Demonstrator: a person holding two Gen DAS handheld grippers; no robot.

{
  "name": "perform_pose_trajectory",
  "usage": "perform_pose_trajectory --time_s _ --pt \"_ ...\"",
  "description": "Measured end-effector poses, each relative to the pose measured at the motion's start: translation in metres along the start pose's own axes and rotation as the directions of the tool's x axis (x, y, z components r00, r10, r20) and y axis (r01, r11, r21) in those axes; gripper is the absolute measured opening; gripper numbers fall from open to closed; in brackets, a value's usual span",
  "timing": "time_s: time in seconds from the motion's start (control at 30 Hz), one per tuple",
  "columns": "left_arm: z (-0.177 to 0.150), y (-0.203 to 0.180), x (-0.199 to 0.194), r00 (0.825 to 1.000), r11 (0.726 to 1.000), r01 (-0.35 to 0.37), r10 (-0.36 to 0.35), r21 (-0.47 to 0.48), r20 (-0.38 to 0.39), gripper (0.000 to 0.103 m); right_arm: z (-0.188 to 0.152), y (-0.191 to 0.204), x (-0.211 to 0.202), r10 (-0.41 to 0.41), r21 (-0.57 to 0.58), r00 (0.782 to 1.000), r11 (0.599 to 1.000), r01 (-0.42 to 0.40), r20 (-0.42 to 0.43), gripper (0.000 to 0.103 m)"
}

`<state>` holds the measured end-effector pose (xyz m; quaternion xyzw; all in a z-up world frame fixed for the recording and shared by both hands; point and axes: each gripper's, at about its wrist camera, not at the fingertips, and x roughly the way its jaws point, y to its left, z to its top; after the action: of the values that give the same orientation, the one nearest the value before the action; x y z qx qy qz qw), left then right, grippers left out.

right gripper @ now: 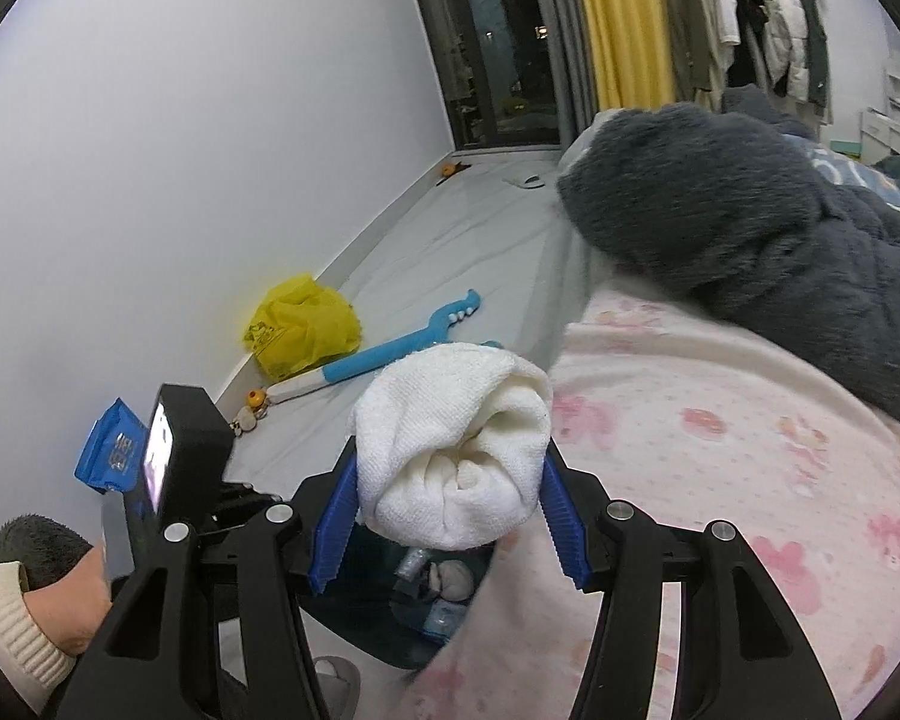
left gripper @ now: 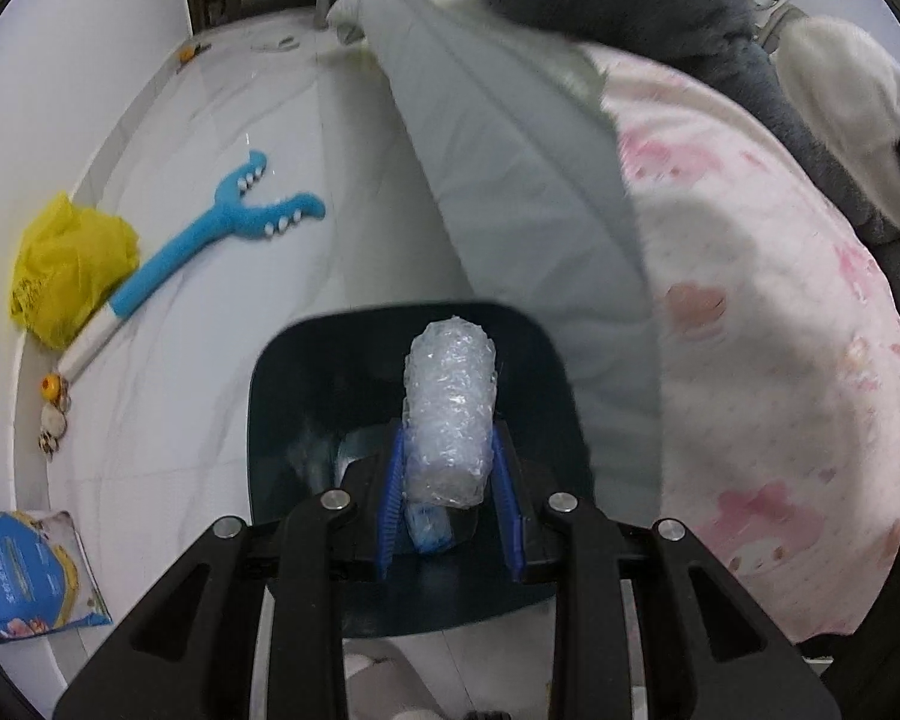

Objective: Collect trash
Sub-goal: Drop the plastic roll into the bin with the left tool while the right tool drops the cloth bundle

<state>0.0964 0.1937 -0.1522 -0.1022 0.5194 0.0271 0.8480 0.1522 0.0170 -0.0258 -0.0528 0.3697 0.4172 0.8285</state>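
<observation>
My left gripper (left gripper: 448,468) is shut on a clear bubble-wrap roll (left gripper: 449,414) and holds it over the open dark bin (left gripper: 294,396) that stands beside the bed. Some trash lies inside the bin. My right gripper (right gripper: 453,480) is shut on a bunched white cloth wad (right gripper: 450,450) and holds it above the same bin (right gripper: 384,630), whose contents show below it. The left gripper's body (right gripper: 180,468) shows at the left of the right wrist view.
A yellow plastic bag (left gripper: 66,276) and a blue toy stick (left gripper: 210,240) lie on the white floor by the wall. A blue packet (left gripper: 24,576) lies nearer. The bed with a pink quilt (left gripper: 780,420) and grey blanket (right gripper: 720,210) fills the right.
</observation>
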Motion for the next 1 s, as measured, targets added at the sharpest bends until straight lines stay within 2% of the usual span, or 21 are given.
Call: perform_pose_trajectory --time_s 0.37,0.57,0.73,1.0 --pt "-0.022 0.035 0.016 0.995 0.997 0.028 -0.034 -0.068 -0.095 0.031 0.002 0.03 0.047 0.025 -0.037 0.997 0.999 -0.028 -0.073 0.057" --pt "-0.029 0.048 0.02 0.991 0.996 0.028 -0.039 -0.087 -0.128 0.045 -0.001 0.042 0.075 0.02 -0.063 0.99 0.998 -0.029 -0.137 0.057" --pt "-0.032 0.06 0.011 0.995 0.996 -0.004 -0.006 -0.092 -0.101 0.06 -0.006 0.049 0.097 0.007 -0.084 0.981 0.996 -0.023 -0.193 0.057" --pt "-0.032 0.077 -0.016 1.0 0.994 -0.023 0.023 -0.11 -0.001 0.073 -0.022 0.058 0.138 -0.024 -0.112 0.952 0.994 -0.01 -0.305 0.057"
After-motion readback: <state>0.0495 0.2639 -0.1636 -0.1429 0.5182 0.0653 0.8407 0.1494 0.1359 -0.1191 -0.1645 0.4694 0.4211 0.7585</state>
